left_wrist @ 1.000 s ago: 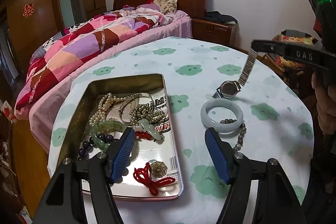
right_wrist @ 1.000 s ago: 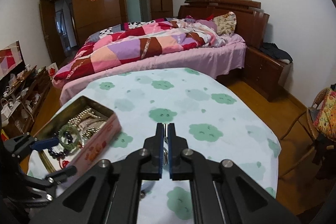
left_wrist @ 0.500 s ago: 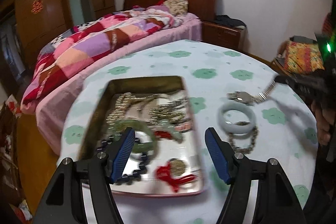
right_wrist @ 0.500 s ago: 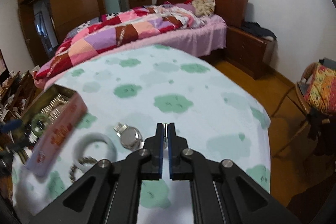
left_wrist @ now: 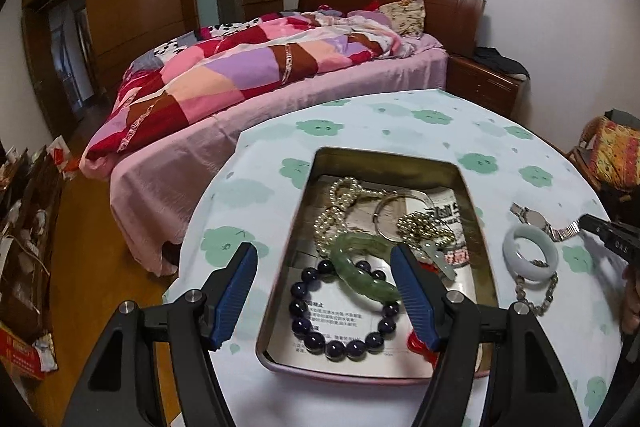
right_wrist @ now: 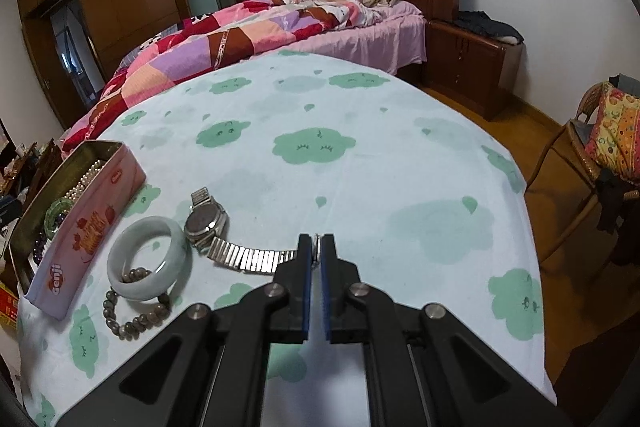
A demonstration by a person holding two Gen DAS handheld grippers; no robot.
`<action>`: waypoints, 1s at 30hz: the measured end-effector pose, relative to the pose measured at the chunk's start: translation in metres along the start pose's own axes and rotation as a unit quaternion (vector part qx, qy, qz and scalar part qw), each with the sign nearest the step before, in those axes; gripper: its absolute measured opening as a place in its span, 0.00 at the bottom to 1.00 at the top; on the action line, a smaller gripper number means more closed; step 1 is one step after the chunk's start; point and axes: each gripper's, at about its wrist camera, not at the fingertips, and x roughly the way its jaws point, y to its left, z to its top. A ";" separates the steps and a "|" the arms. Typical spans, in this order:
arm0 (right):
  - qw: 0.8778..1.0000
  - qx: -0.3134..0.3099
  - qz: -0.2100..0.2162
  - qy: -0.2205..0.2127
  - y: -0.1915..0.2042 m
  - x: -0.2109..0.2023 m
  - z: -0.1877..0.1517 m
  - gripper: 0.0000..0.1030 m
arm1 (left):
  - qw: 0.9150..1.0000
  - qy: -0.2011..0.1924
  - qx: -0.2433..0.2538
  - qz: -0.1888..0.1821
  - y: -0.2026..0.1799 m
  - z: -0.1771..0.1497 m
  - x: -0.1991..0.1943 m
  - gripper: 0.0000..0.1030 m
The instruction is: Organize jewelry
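My right fingers [right_wrist: 316, 259] are pinched nearly shut on the end of the watch [right_wrist: 206, 221] strap, with the watch face lying flat on the bench [right_wrist: 360, 167] just beside the pale bangle [right_wrist: 148, 259] and the grey bead bracelet [right_wrist: 128, 319]. My left fingers [left_wrist: 324, 291] stand wide and empty, hovering over the tin [left_wrist: 472, 211], straddling the green bangle [left_wrist: 362, 267] and the dark bead bracelet [left_wrist: 340, 315] inside. I judge the watch is being laid out in the row outside the tin. Next, I'd let go of the strap, then bring the left fingers down around the green bangle.
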 end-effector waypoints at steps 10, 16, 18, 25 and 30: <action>1.000 0.009 0.007 0.005 -0.003 0.002 -0.001 0.08 | 0.994 -0.006 0.077 -0.076 -0.083 0.016 -0.003 0.67; 1.000 0.012 0.013 0.010 -0.003 0.005 0.000 0.09 | 0.987 0.023 0.116 -0.104 -0.131 0.014 0.020 0.67; 1.000 0.013 0.016 0.011 -0.003 0.006 0.000 0.11 | 0.987 0.032 0.120 -0.107 -0.137 0.014 0.025 0.67; 1.000 0.015 0.024 0.013 -0.003 0.006 -0.001 0.12 | 0.982 0.049 0.143 -0.114 -0.158 0.006 0.036 0.67; 0.999 0.015 0.030 0.016 -0.002 0.006 -0.002 0.13 | 0.979 0.059 0.153 -0.118 -0.170 0.003 0.045 0.67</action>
